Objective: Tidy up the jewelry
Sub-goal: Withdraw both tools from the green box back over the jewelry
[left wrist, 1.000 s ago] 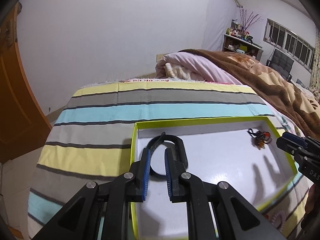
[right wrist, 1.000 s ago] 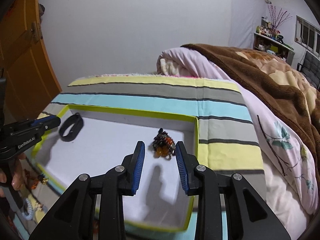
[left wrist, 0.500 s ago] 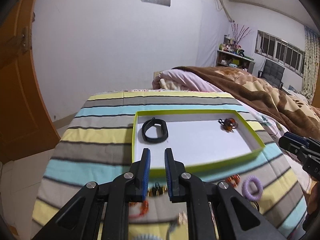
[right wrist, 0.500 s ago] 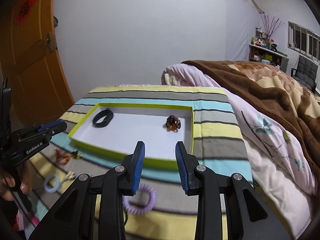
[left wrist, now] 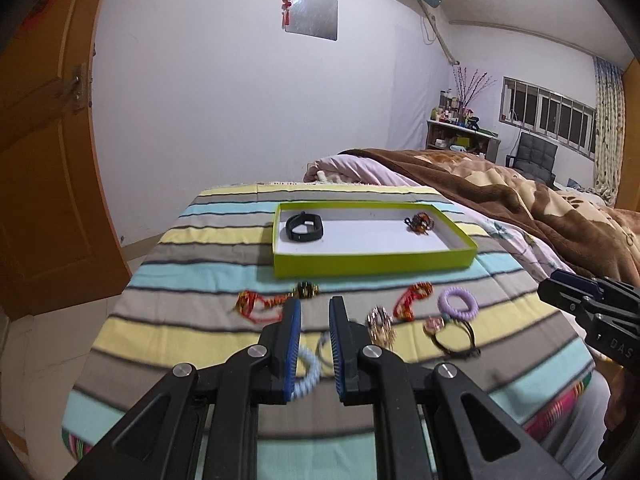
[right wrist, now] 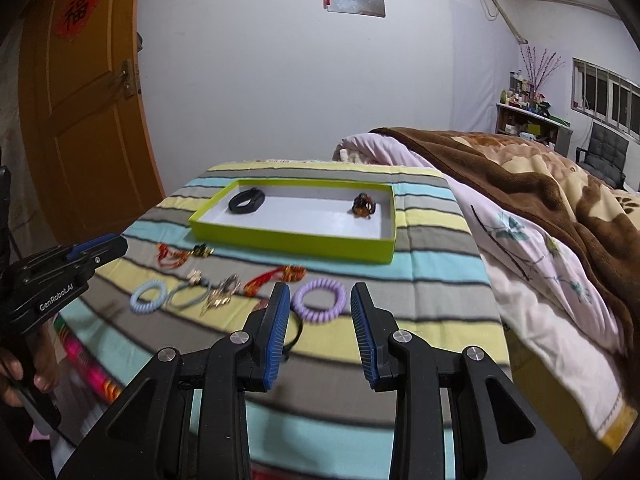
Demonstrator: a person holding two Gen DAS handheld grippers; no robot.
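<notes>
A lime-green tray (left wrist: 372, 258) (right wrist: 288, 238) lies on the striped blanket and holds a black band (left wrist: 305, 227) (right wrist: 247, 200) at its left and an amber bead cluster (left wrist: 419, 223) (right wrist: 363, 204) at its right. Loose jewelry lies in front of the tray: a red cord bracelet (left wrist: 260, 304), a purple coil tie (left wrist: 458, 303) (right wrist: 319, 299), a pale blue coil tie (right wrist: 149, 298), a gold piece (left wrist: 381, 323) and another red bracelet (right wrist: 276, 276). My left gripper (left wrist: 315, 308) is open and empty above the loose pieces. My right gripper (right wrist: 319, 294) is open and empty, just short of the purple coil tie.
A brown blanket (right wrist: 520, 172) and a pink floral quilt (right wrist: 532, 264) cover the bed to the right. An orange door (right wrist: 84, 92) stands at the left. The blanket's near edge drops off below the grippers.
Both grippers have pulled back and up from the tray, leaving the black band and the bead cluster inside. The loose jewelry in front of the tray has come into view.
</notes>
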